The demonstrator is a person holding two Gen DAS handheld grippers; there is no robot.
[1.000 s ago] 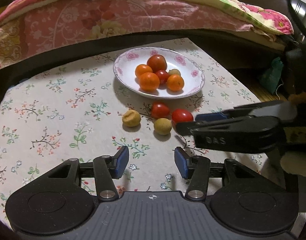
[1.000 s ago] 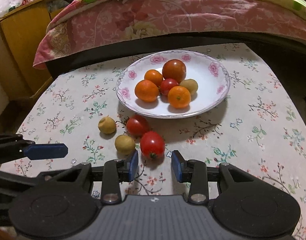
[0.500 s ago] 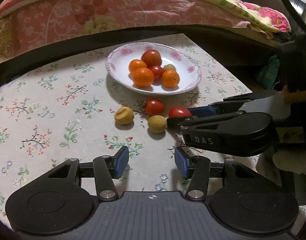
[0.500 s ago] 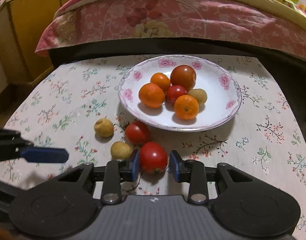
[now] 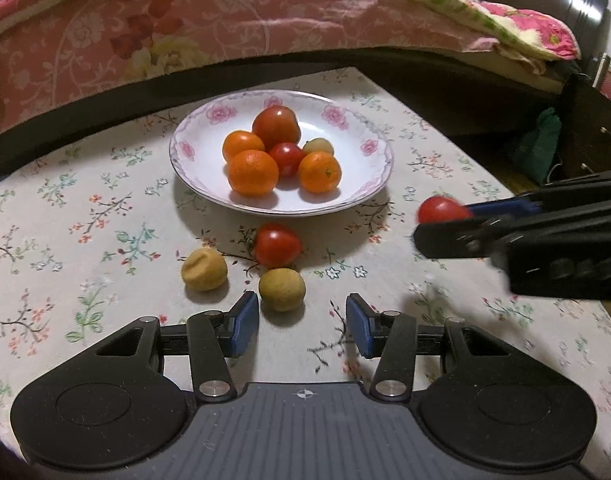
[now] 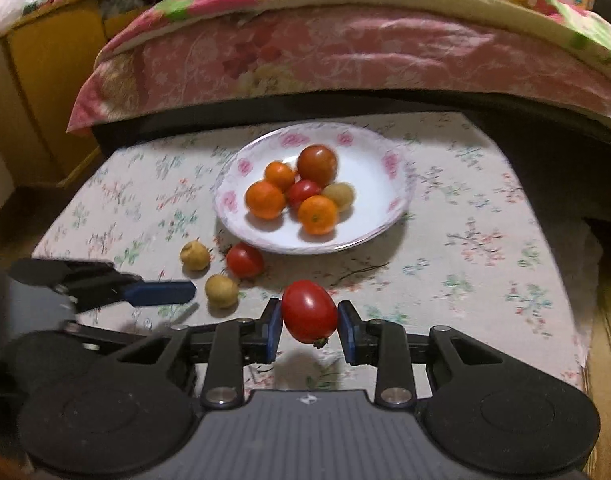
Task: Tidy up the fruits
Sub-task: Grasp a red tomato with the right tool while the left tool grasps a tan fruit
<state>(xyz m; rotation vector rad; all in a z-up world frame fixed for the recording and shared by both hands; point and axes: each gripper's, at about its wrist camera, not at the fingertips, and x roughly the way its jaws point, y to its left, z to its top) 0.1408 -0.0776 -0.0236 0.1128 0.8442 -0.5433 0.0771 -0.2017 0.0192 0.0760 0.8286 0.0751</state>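
Lifted off the tablecloth since a second ago: red tomato [image 6: 308, 311], now clamped between the blue pads of the right gripper [image 6: 309, 322], stem end down, shadow on the cloth beneath. Seen from the left wrist camera at 3 o'clock, same tomato [image 5: 441, 210] poking out past the right gripper's dark fingers, clear of the table.

Moved closer to the loose fruit: left gripper [image 5: 302, 325], jaws apart and just narrowing, nothing between the pads. Sitting just ahead of its left pad at 12 o'clock, a small yellow-brown fruit [image 5: 282, 289] resting on the cloth, not touched. At 10 o'clock from that, a second yellow-brown fruit [image 5: 204, 269] with a dent on top. At 12 o'clock, just behind the first, another red tomato [image 5: 276, 247], touching or nearly touching it.

Further back at 12 o'clock, a white plate with pink flowers [image 5: 365, 148] on the flowered tablecloth [image 5: 85, 216], holding three oranges, a large dark-red tomato, a small red tomato and one pale yellow fruit, all clustered together. Behind the table, a bed with a pink floral quilt [image 5: 225, 36].
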